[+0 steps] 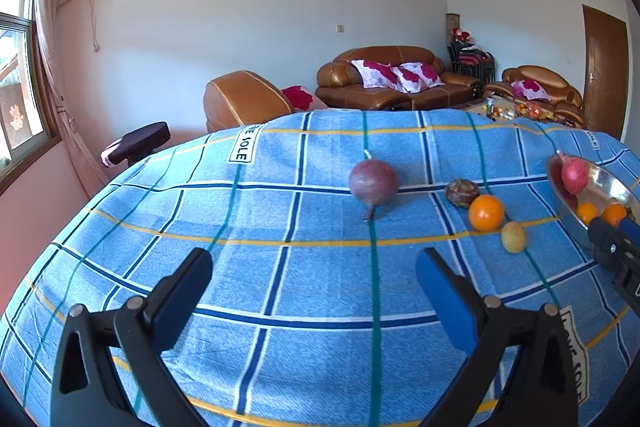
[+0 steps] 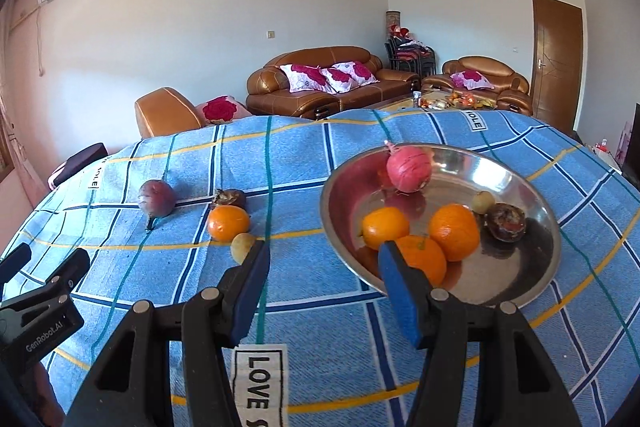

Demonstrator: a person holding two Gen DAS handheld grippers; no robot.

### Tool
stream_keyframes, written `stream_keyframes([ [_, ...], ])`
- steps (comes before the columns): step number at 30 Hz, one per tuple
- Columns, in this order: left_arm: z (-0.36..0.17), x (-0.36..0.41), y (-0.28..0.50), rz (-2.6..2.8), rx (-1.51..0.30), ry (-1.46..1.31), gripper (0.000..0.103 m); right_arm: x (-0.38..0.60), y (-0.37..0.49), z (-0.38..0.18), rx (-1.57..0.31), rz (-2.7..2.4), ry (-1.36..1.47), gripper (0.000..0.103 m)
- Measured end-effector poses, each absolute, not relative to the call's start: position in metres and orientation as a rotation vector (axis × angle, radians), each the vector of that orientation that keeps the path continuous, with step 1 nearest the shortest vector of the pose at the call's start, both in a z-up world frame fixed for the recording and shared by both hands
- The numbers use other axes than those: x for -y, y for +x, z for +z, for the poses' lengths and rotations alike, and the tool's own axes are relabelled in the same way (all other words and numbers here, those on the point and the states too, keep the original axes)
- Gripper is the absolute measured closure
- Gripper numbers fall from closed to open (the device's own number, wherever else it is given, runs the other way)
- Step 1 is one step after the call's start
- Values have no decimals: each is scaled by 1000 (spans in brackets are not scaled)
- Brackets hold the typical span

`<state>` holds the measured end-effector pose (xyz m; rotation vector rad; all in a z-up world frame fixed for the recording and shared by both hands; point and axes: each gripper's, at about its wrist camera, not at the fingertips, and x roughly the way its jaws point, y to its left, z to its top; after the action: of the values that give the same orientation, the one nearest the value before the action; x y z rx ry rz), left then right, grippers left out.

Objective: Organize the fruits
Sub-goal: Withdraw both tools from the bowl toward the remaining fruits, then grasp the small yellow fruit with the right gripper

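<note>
On the blue checked cloth (image 1: 280, 267) lie a purple round fruit (image 1: 373, 183) (image 2: 157, 198), a dark wrinkled fruit (image 1: 462, 192) (image 2: 229, 197), an orange (image 1: 486, 213) (image 2: 228, 223) and a small yellow fruit (image 1: 514, 237) (image 2: 242, 247). The steel bowl (image 2: 332, 187) (image 1: 556, 179) holds a pink fruit (image 2: 409, 167), three oranges (image 2: 454, 231), a small greenish fruit (image 2: 482, 202) and a dark fruit (image 2: 506, 221). My left gripper (image 1: 316, 267) (image 2: 46, 263) is open over bare cloth, short of the purple fruit. My right gripper (image 2: 323, 263) (image 1: 616, 239) is open and holds nothing, at the bowl's near left rim.
Beyond the table's far edge stand a brown armchair (image 1: 244, 99), a brown sofa (image 2: 320, 83) with flowered cushions, and a second armchair (image 2: 480, 79). A dark stool (image 1: 136, 143) sits off the left edge. A wooden door (image 2: 556, 59) is at the right.
</note>
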<state>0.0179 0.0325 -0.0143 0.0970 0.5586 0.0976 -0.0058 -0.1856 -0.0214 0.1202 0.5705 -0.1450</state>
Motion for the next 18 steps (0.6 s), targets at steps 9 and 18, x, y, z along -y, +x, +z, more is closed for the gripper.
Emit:
stream_keyframes([
  [9, -23, -78, 48, 151, -640, 10, 0, 154, 40, -35, -695, -52, 69, 44],
  [18, -33, -90, 56, 158, -701, -60, 0, 143, 81, -49, -810, -7, 47, 47],
])
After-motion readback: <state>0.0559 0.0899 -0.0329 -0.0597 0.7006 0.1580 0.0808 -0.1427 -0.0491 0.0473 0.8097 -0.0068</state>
